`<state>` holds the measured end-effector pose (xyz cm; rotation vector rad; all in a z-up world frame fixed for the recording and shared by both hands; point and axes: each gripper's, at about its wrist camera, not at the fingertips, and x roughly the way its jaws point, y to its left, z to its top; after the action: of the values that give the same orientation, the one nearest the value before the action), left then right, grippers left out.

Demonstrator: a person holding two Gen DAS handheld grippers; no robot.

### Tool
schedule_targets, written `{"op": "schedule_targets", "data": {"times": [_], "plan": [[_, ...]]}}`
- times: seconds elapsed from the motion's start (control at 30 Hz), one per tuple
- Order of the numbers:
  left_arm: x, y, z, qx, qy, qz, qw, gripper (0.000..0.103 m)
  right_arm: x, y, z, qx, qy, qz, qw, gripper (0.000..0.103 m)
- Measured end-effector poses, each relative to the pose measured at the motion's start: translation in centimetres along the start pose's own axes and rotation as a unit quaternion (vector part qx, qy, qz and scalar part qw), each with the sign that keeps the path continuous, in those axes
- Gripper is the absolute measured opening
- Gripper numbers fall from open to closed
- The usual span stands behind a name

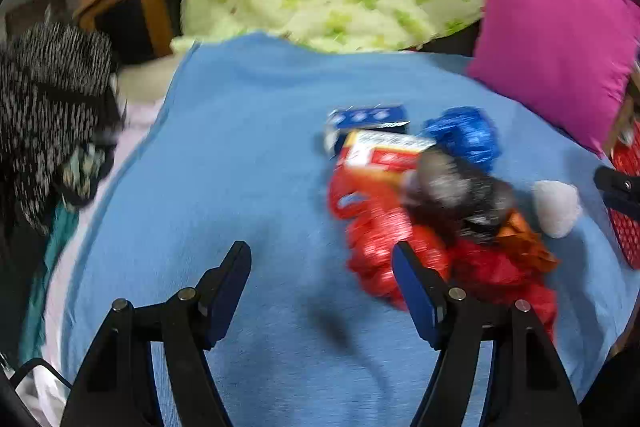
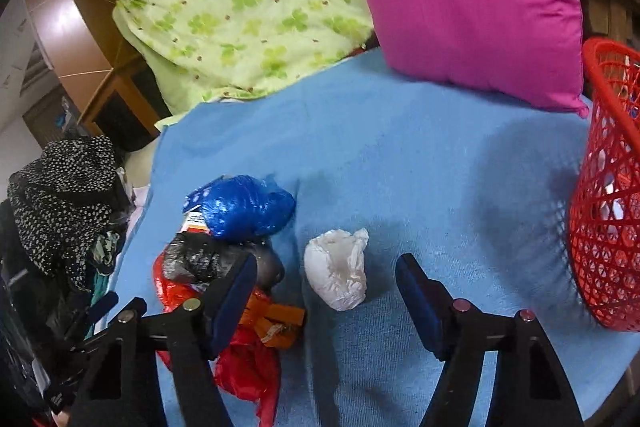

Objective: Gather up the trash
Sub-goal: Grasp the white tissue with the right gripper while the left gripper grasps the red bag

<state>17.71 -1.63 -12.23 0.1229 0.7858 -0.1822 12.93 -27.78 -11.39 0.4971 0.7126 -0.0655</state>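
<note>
Right tongs [image 2: 326,277] come in wide and empty, and the white wad [image 2: 338,269] sits right in the gap, at twelve o'clock and close, touching neither pad. It lies on the blue blanket [image 2: 420,155] of the bed, its longer side running roughly top to bottom, so a squeeze would land across the narrow way. That looks like the pick.

Left tongs [image 1: 322,267] are wide as well, nothing between them. The heap sits off at about two o'clock: red wrapper [image 1: 376,243] just beside the right-hand finger, dark bag [image 1: 456,187] and blue bag [image 1: 464,133] beyond. That view is blurred, so contact is hard to call.

The red basket [image 2: 608,211] stands at three o'clock from the right tongs, so the right hand is nearer to both wad and basket.
</note>
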Motion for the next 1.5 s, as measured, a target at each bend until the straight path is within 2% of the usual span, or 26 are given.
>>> {"op": "schedule_targets", "data": {"times": [0.17, 0.23, 0.33, 0.4, 0.47, 0.53, 0.57, 0.63, 0.67, 0.83, 1.0, 1.1, 1.3, 1.5], "plan": [[0.6, 1.8, -0.4, -0.027, 0.014, -0.022, 0.9993, 0.074, 2.4, 0.0, 0.1, 0.006, 0.024, -0.016, 1.0, 0.075], [0.8, 2.0, -0.4, -0.037, 0.02, -0.039, 0.9984, 0.074, 3.7, 0.2, 0.2, 0.002, 0.038, -0.026, 0.999, 0.071], [1.0, 1.8, -0.2, -0.053, 0.019, -0.079, 0.9953, 0.074, 5.4, 0.3, 0.2, -0.005, 0.058, -0.036, 0.998, 0.061], [1.4, 1.1, 0.2, -0.054, 0.021, -0.103, 0.993, 0.074, 6.2, 0.1, 0.1, -0.011, 0.071, -0.048, 0.996, 0.047], [2.2, 0.1, 0.4, -0.05, 0.03, -0.111, 0.9922, 0.074, 6.6, -0.1, -0.1, -0.005, 0.083, -0.037, 0.996, 0.039], [3.3, -0.9, 0.4, -0.051, 0.048, -0.116, 0.9908, 0.073, 6.4, -0.3, -0.1, -0.003, 0.082, -0.031, 0.996, 0.038], [3.8, -1.1, 0.4, -0.057, 0.054, -0.123, 0.9893, 0.072, 6.3, -0.2, -0.2, -0.007, 0.08, -0.032, 0.996, 0.037], [4.3, -1.3, 0.4, -0.074, 0.06, -0.144, 0.985, 0.056, 6.0, -0.2, -0.3, -0.009, 0.079, -0.027, 0.996, 0.033], [4.4, -1.3, 0.4, -0.081, 0.062, -0.153, 0.983, 0.055, 5.7, -0.2, -0.3, -0.01, 0.076, -0.026, 0.997, 0.033], [3.9, -0.8, 0.1, -0.092, 0.055, -0.156, 0.9819, 0.046, 3.7, -0.8, -0.1, -0.009, 0.052, -0.016, 0.998, 0.032], [2.9, 0.1, -0.1, -0.101, 0.038, -0.158, 0.9816, 0.042, 1.6, -1.3, 0.5, 0.001, 0.022, 0.0, 1.0, 0.032], [1.4, 0.4, 0.0, -0.097, 0.016, -0.153, 0.9833, 0.042, 0.4, -1.3, 0.6, 0.002, 0.006, 0.007, 1.0, 0.032], [-2.3, 1.3, 0.1, -0.083, -0.038, -0.113, 0.9893, 0.042, -1.9, -0.6, 0.8, -0.013, -0.031, 0.026, 0.999, 0.032], [-5.9, -0.4, 1.2, -0.065, -0.075, -0.118, 0.988, 0.042, -5.5, -0.3, 1.1, -0.03, -0.082, 0.045, 0.995, 0.032]]}}
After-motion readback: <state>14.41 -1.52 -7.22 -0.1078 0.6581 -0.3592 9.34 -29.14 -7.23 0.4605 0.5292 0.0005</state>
